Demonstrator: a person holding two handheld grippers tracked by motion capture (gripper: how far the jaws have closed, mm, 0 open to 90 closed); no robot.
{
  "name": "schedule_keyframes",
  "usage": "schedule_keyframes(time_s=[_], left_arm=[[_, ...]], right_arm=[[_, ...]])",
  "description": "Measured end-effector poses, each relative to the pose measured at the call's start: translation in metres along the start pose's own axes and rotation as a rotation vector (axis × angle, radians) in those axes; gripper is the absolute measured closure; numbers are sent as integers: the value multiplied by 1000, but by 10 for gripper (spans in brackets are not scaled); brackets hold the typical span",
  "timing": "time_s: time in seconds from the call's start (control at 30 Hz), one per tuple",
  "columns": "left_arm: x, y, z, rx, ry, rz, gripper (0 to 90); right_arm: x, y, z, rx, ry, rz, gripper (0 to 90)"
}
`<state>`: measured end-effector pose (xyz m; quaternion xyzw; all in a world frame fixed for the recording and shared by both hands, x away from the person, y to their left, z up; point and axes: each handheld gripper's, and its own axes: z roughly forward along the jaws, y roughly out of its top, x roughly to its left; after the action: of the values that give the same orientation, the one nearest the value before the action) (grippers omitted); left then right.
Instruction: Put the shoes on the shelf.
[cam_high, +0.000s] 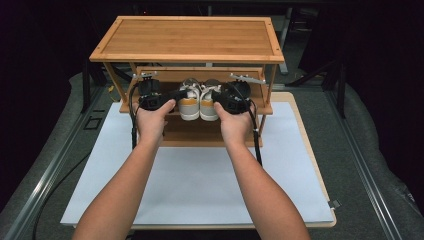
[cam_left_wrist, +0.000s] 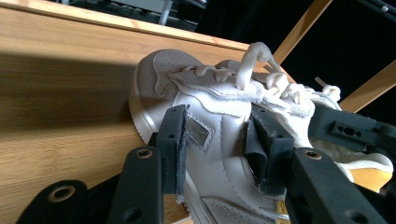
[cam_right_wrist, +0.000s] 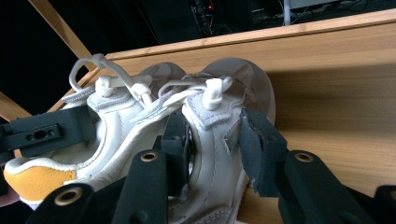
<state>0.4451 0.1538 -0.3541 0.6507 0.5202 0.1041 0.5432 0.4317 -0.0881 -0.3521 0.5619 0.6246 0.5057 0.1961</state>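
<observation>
2 shoes (cam_high: 199, 102), 2 grippers (cam_high: 184, 93), 1 rack (cam_high: 187, 39)

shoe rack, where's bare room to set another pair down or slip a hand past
The top shelf of the shoe rack is bare from rim to rim. The white mat in front is free on either side of the forearms. The middle shelf is crowded: the left shoe and right shoe sit together, flanked by the left claw and right claw.

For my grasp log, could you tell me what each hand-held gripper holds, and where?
The left hand-held gripper clamps the left shoe across its upper side wall; the right hand-held gripper likewise clamps the right shoe.
</observation>
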Motion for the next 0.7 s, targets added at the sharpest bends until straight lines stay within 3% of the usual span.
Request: schedule_keyframes(time_s=[0.1,0.3,0.43,0.7], left_arm=[[0,2,0,12,5,-1,580],[-3,8,-4,3,-6,-6,556],[-5,12,-7,-2,-18,12,556],[-11,10,-18,-25,-19,51,583]], right_arm=[[0,0,-1,14,-6,-13,623],[0,4,-1,28,-17,5,582],[-1,6,-2,29,11,19,577],[0,8,-15,8,19,0,583]])
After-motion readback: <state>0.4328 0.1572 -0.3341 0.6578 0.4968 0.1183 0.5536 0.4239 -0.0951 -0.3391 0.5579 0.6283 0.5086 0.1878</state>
